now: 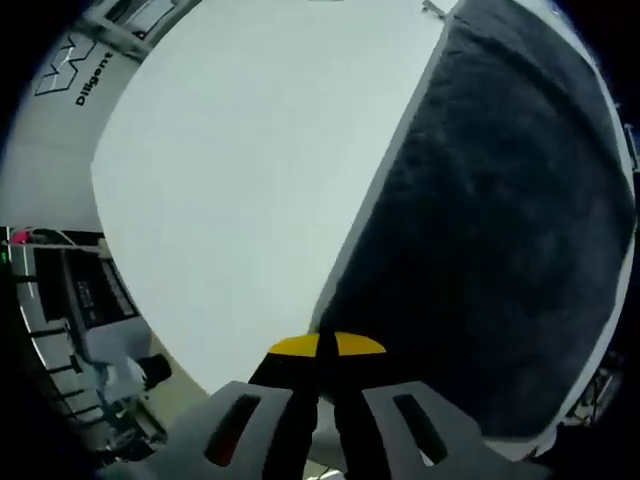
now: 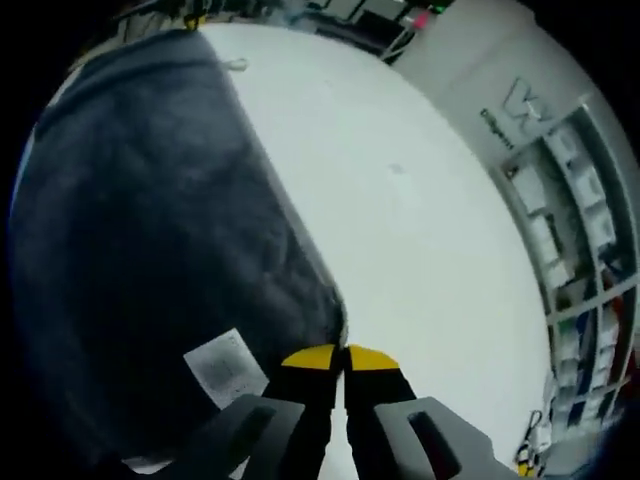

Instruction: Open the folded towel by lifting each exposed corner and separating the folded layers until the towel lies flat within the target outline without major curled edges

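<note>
White bench (image 1: 230, 180) carries dark towel (image 1: 490, 230), spread over 1 side, edge running diagonally. White label (image 2: 222, 365) on towel near right gripper. Left gripper (image 1: 320, 345) pinched on towel edge, yellow tips together. Right gripper (image 2: 342, 358) pinched on towel corner.

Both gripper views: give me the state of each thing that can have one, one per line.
Towel: dark, lying on the white table, one edge at each gripper's tips; whether layers remain folded is unclear.
Label: white, face up on the towel.
Left gripper: jaws closed at the towel's edge.
Right gripper: jaws closed at the towel's corner.
</note>
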